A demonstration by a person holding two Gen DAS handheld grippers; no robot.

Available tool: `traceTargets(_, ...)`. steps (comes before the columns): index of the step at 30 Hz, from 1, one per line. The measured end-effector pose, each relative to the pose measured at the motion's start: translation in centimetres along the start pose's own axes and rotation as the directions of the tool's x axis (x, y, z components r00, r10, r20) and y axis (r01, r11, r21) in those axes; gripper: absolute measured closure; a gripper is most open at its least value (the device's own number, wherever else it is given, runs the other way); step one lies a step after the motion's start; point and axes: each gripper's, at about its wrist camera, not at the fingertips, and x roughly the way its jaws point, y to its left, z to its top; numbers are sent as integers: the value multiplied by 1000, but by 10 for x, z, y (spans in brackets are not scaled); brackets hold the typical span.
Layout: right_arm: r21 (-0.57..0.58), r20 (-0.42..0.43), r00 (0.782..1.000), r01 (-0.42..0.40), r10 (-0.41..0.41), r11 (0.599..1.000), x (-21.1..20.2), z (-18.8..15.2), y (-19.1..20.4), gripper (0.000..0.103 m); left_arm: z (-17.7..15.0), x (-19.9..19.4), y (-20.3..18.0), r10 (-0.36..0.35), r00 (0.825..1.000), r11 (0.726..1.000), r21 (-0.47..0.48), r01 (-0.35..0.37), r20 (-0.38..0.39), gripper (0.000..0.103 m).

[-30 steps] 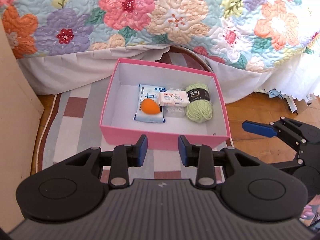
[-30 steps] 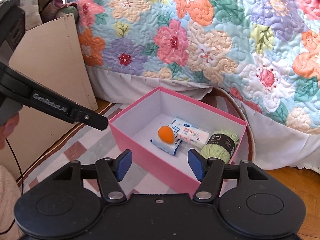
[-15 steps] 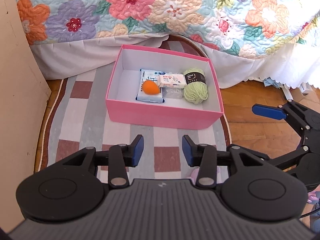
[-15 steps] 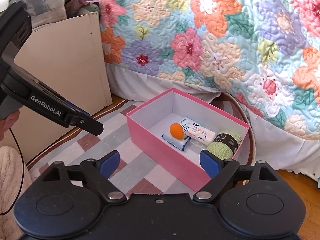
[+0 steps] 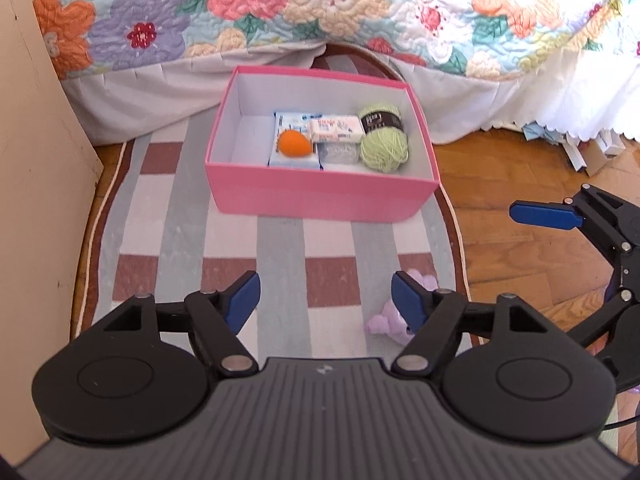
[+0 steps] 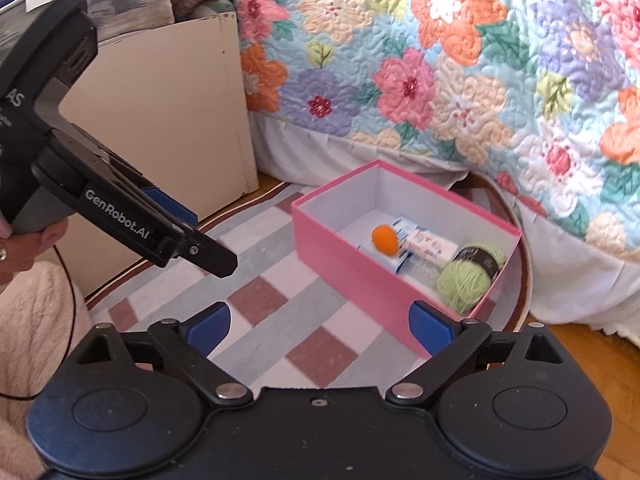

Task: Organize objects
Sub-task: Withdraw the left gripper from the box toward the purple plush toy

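since the earlier frame both grippers had backed away from the pink box [image 5: 320,196] and spread wider. left gripper [image 5: 326,306] jaws open, empty, over the rug [image 5: 172,224]; purple toy [image 5: 386,320] beside its right finger; right gripper [image 6: 318,326] jaws open, empty.

Both wrist views look down from near the rug [image 5: 280,240], sharing the pink box [image 5: 320,196] by the bed.

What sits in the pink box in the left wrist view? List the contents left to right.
Orange egg-shaped sponge lying on a blue-and-white packet → white soap bar → green yarn ball, all inside the pink box.
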Motion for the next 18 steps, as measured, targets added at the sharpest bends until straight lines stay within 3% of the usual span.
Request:
traceTargets(9, -43, -71, 995, -69, 66, 997, 3, -34, 4, 5, -25, 23, -7, -30, 998, 999, -16, 29, -55, 19)
traceTargets(18, -16, -117, 988, -99, 97, 995, 19, -59, 1, 4, -52, 53, -12, -66, 993, 997, -55, 61, -96, 15)
